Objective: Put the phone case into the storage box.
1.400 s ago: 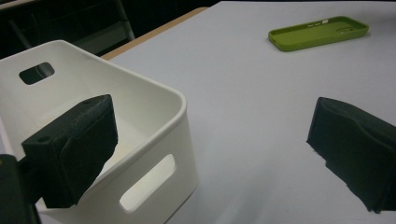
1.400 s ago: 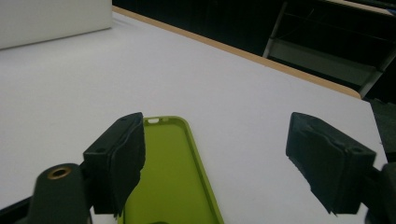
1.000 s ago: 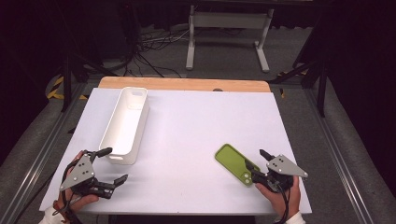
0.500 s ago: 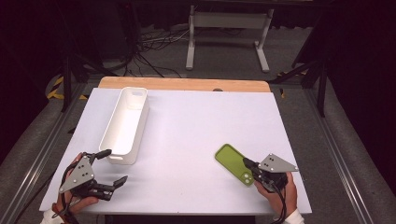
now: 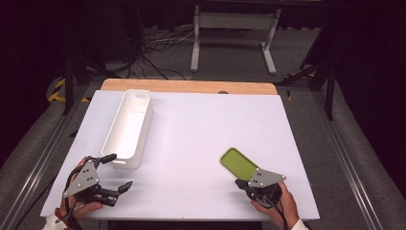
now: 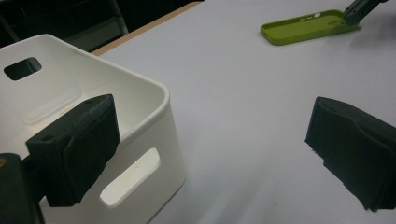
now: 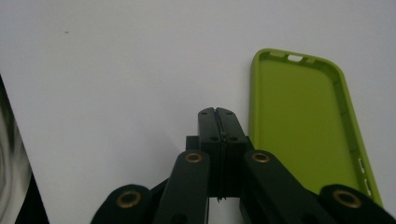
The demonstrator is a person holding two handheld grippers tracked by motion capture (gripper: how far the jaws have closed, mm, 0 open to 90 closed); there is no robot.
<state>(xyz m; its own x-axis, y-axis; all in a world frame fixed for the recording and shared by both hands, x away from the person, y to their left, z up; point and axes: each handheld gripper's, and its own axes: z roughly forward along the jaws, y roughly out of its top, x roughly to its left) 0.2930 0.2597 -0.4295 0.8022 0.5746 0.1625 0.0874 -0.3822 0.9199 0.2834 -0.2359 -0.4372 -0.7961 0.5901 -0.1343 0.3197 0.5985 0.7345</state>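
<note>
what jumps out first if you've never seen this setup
The lime-green phone case lying open side up on the white table, near its right front. The right gripper, jaws shut empty, sits beside it, and a long white bin stands at the left.

No readable text, label, brand, number or sign is seen in any of the views. The green phone case (image 7: 299, 126) beside the right tongs (image 7: 217, 112) is plain inside, with no lettering made out. The white bin (image 6: 116, 130) next to the left tongs (image 5: 116, 171) carries no print on its wall or floor. The white surface (image 5: 206, 129) is unmarked. Yellow and black striping (image 5: 60, 91) is seen on the floor, well beyond the left tongs, but no words are carried on it.
</note>
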